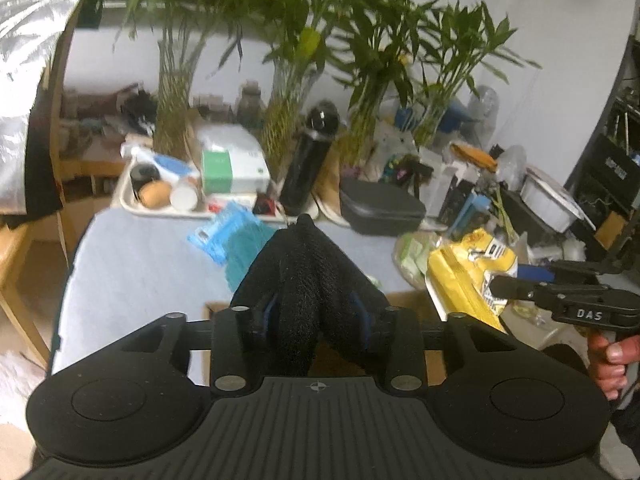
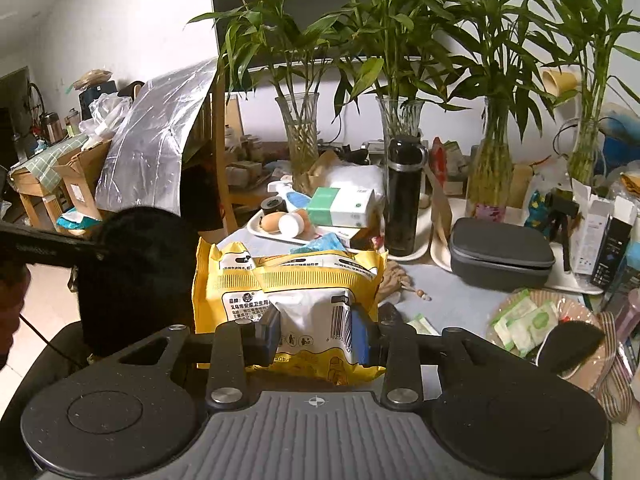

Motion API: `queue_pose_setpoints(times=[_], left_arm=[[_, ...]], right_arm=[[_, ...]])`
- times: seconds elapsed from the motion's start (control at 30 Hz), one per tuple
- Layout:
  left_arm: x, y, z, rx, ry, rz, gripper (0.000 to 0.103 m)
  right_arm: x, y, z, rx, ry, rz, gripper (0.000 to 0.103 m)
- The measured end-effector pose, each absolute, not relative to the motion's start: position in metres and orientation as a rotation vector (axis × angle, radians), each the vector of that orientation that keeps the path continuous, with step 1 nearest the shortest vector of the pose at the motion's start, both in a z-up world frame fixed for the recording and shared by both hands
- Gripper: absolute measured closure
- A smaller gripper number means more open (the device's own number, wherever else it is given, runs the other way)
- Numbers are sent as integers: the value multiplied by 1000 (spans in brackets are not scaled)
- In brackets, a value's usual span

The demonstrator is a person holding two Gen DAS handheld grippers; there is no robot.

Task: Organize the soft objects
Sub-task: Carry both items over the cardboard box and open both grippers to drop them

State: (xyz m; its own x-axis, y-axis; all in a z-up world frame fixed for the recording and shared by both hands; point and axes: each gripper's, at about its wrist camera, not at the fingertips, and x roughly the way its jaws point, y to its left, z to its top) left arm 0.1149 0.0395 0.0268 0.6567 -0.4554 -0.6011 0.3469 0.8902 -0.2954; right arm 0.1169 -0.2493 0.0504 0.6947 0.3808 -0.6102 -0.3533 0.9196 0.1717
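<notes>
left gripper [image 1: 316, 312]: clamped tight on the black fuzzy cloth [image 1: 308, 276], dead centre
right gripper [image 2: 316, 334]: squeezing the yellow wipes pack [image 2: 288, 280], held above the table [image 2: 460, 300] at 3 o'clock from the cloth

Reads "DAS" in white letters on the right gripper [image 1: 505, 287]. Shows Chinese print and a barcode on the yellow pack [image 2: 304, 304]

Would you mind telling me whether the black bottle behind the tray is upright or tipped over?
Upright: the black bottle stands on its base beside the tray, cap on top.
</notes>
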Motion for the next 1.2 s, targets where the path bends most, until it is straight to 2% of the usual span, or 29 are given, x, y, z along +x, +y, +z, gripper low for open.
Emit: queue_pose_setpoints(times=[0.1, 0.17, 0.23, 0.3, 0.87, 0.97, 1.07, 1.1, 1.17, 1.2], left_arm=[[122, 31, 15, -157, 782, -481, 42], [122, 32, 11, -177, 784, -487, 39], [118, 37, 11, -200, 766, -494, 24], [115, 41, 12, -213, 746, -491, 21], [96, 72, 16, -209, 684, -421, 20], [97, 78, 14, -223, 692, -398, 20], [98, 84, 12, -227, 698, -381, 20], [97, 86, 12, -227, 700, -377, 20], [95, 89, 12, -219, 700, -371, 20], [95, 90, 12, -210, 702, -369, 20]], right_arm=[[114, -250, 50, 42, 692, 403, 64], [111, -252, 50, 47, 694, 398, 64], [108, -253, 50, 52, 697, 393, 64], [106, -254, 49, 56, 702, 392, 64], [101, -227, 60, 65, 670, 478, 64], [104, -208, 54, 26, 707, 542, 57], [104, -198, 46, -14, 694, 525, 15], [103, -198, 45, -19, 685, 519, 10], [104, -200, 42, -12, 699, 510, 8], [104, -201, 40, -12, 709, 500, 4]])
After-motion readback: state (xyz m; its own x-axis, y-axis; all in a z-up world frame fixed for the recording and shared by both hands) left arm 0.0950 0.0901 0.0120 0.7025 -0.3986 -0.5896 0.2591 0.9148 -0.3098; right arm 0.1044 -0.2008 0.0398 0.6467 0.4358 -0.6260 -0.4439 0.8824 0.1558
